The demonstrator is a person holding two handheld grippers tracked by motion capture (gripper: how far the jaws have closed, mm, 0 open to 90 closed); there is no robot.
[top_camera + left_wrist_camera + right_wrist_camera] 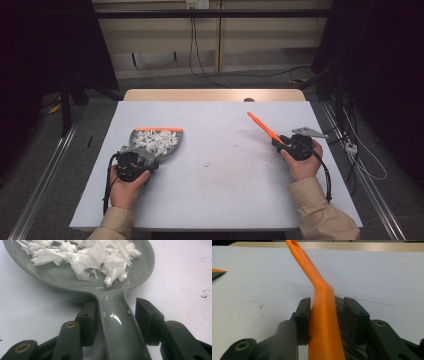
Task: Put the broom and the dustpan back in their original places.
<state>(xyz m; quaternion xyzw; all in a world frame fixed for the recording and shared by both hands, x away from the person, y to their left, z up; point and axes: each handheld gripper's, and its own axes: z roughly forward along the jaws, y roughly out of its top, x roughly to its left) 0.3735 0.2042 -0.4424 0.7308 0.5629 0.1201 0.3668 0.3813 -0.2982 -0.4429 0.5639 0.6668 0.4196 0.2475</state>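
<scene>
A person sits at the near side of a white table (215, 200) and holds a gripper in each hand.

The left gripper (134, 164) is at the near left part of the table. In the left gripper view its two black jaws stand on each side of the handle of a grey dustpan (120, 325). The left jaw touches the handle. The right jaw sits just beside it with a thin gap, so the jaws are a little apart and not squeezed tight on it. The dustpan lies flat on the table, just past the gripper. It has an orange strip (159, 129) along its far edge. A pile of white paper scraps (156, 140) lies inside the pan.

The right gripper (295, 146) is at the right side of the table, well apart from the dustpan. Its jaws are clamped on a small brush (324, 322) with an orange handle. The handle points far and to the left, and its tip is lifted above the table. In the right gripper view, dark bristles (340, 307) show between the handle and the right jaw.

A few tiny dark specks (206, 164) lie on the table between the two grippers.

Tan sleeves (322, 212) cover the person's arms.
</scene>
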